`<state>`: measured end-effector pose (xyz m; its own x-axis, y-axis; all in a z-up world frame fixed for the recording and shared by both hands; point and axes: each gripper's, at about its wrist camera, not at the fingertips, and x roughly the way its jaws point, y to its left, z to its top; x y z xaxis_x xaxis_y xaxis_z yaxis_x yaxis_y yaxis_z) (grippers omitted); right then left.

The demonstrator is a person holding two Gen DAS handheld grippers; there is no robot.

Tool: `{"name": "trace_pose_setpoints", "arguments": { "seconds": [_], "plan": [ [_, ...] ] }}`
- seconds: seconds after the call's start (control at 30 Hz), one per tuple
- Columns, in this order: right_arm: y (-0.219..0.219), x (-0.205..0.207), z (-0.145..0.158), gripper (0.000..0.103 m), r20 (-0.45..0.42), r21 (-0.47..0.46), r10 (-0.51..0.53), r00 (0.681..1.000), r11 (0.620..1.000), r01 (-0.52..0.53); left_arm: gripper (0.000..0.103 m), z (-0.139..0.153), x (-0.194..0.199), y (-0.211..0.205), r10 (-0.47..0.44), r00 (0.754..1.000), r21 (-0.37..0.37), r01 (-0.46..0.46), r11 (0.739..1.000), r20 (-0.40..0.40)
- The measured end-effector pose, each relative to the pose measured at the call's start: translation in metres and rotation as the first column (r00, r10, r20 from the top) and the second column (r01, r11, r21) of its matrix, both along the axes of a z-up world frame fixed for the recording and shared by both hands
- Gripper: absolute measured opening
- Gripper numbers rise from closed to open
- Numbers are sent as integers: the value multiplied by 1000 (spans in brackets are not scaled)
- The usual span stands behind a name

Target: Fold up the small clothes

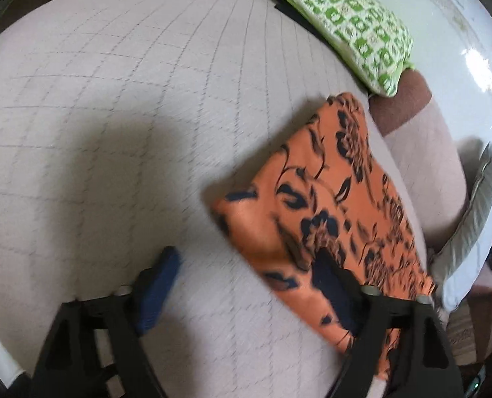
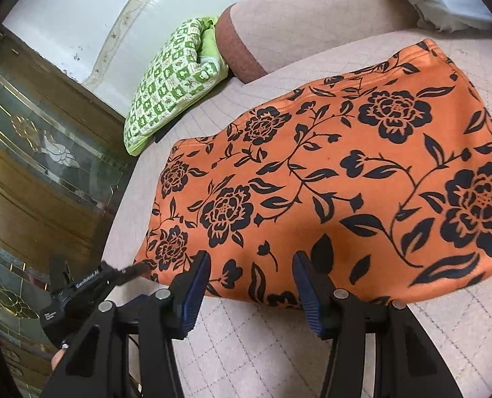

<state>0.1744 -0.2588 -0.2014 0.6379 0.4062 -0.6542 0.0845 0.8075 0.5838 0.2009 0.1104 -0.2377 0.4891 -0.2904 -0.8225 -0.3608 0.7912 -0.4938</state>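
An orange garment with a black flower print (image 2: 329,179) lies folded flat on the pale quilted bed cover (image 2: 252,348). It also shows in the left wrist view (image 1: 319,212), blurred by motion. My right gripper (image 2: 251,265) is open and empty, its blue pads just over the garment's near edge. My left gripper (image 1: 246,265) is open, its left pad over bare cover and its right finger against the garment's edge. It shows from outside in the right wrist view (image 2: 136,268), its tip touching the garment's left corner.
A green and white patterned pillow (image 1: 345,23) lies at the bed's far edge. A brown and pink bolster (image 2: 242,46) sits beside it. A grey cushion (image 1: 471,209) lies at the right. A wooden glass-panelled cabinet (image 2: 40,152) stands beside the bed.
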Motion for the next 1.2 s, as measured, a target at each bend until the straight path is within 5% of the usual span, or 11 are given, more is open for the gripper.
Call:
{"name": "trace_pose_setpoints", "arguments": {
  "seconds": [0.17,0.23,0.33,0.37,0.57,0.67,0.7,0.77,0.8,0.83,1.2],
  "plan": [
    [4,15,-3,55,-9,-18,5,1000,1000,-6,93,-5,42,-14,-11,997,-3,11,1000,81],
    [4,21,-6,55,-12,-26,4,1000,1000,-4,73,-6,51,-19,-26,994,-33,30,999,106],
    [2,28,-9,55,-6,-41,-10,1000,999,10,44,-6,59,-27,-49,994,31,46,998,96],
    [2,30,-9,55,-3,-41,-14,1000,999,14,23,-8,60,-27,-48,994,18,46,999,95],
    [9,42,-5,41,56,-90,-3,998,996,8,28,-11,62,-25,-60,994,-2,60,998,91],
    [14,50,-9,40,59,-106,-2,998,994,8,58,-13,63,-25,-79,988,-68,89,994,132],
    [16,52,-12,39,55,-106,-1,998,994,7,58,-11,61,-26,-83,987,-67,93,993,141],
    [20,57,-14,39,56,-110,-2,998,994,8,52,-10,63,-31,-102,984,-19,105,994,146],
    [21,59,-14,39,60,-109,-3,998,994,9,30,-9,63,-33,-105,984,14,104,994,144],
    [22,60,-15,39,65,-106,-5,998,994,12,24,-10,64,-34,-110,985,48,104,993,136],
    [31,77,-34,38,1,-106,11,1000,994,-10,21,-2,66,-33,-121,973,14,121,993,198]
  ]
}}
